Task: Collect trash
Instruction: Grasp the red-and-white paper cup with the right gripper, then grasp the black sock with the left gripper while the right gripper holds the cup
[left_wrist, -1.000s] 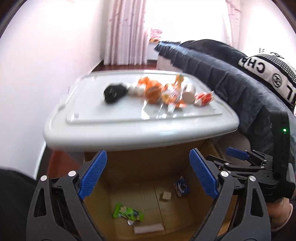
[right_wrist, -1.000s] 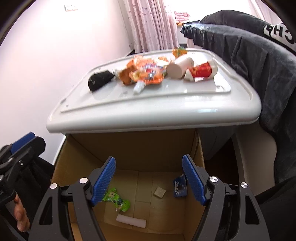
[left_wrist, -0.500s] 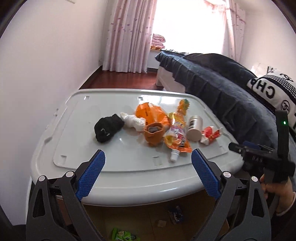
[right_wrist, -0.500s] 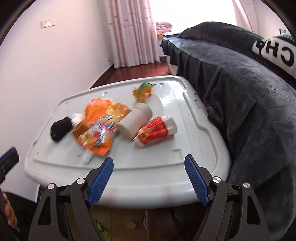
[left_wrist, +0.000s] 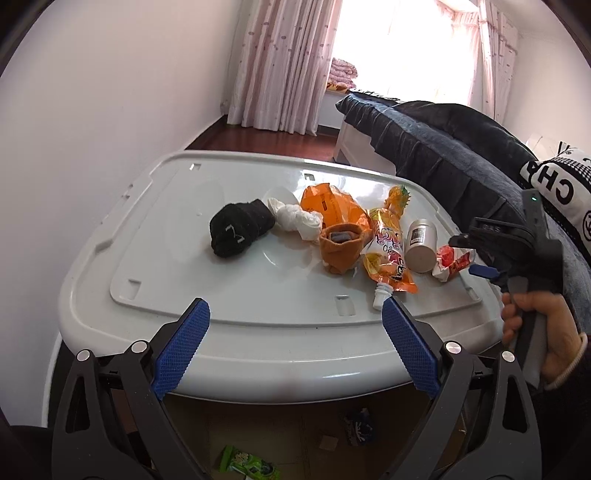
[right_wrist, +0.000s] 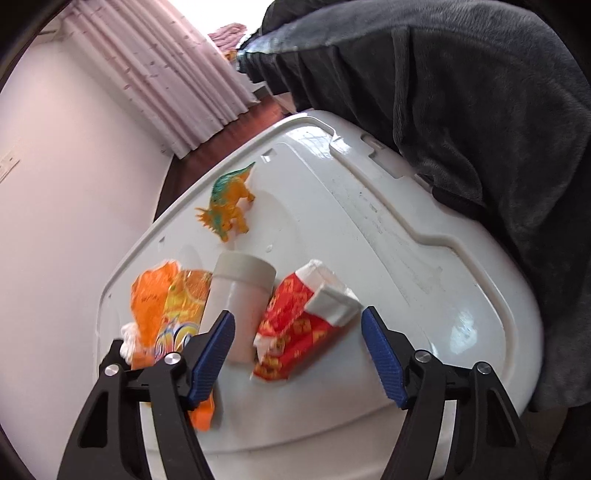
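Trash lies on a white plastic lid (left_wrist: 192, 280): a black cloth (left_wrist: 240, 230), crumpled white tissue (left_wrist: 295, 219), an orange bag (left_wrist: 328, 205), an orange pouch (left_wrist: 389, 254), a white jar (left_wrist: 421, 245) and a red carton (left_wrist: 452, 264). My left gripper (left_wrist: 295, 350) is open and empty at the lid's near edge. My right gripper (right_wrist: 297, 354) is open, its fingers either side of the red carton (right_wrist: 295, 332), beside the jar (right_wrist: 240, 295). It also shows in the left wrist view (left_wrist: 480, 254).
A cardboard box (left_wrist: 295, 443) under the lid holds a green wrapper (left_wrist: 247, 463) and a blue wrapper (left_wrist: 358, 424). An orange toy dinosaur (right_wrist: 229, 206) stands on the lid. A dark blanket (right_wrist: 480, 110) covers the bed on the right. A wall is on the left.
Both grippers rose from over the cardboard box to the lid. The right gripper moved forward and tilted until the red carton sat between its open fingers.
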